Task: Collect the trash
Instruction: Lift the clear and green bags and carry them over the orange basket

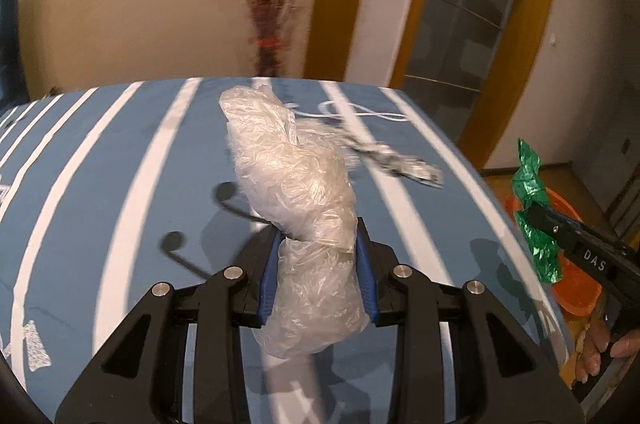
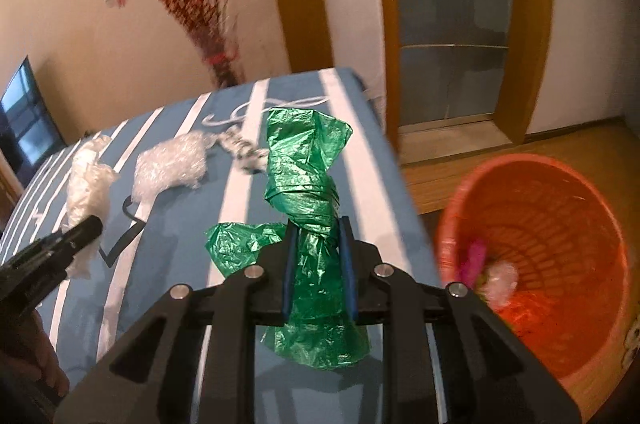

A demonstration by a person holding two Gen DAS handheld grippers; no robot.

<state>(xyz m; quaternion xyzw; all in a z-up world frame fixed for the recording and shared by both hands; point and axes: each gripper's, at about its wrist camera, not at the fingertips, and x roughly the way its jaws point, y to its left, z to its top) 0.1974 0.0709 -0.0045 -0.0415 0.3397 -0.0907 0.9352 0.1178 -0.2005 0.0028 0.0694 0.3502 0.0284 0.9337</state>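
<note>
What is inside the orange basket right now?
In the orange basket, a pink scrap and a pale crumpled piece lie near the bottom. The right gripper covers the near wall; motion blur hides detail.

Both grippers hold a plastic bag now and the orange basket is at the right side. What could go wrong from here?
1. The green bag hangs loose on both sides of the right gripper, so it may catch the rim of the orange basket and stay half outside.
2. The clear bag in the left gripper is far from the basket; it could slip out on the way.
3. The bubble wrap and crumpled wrapper on the striped table could be forgotten.
</note>
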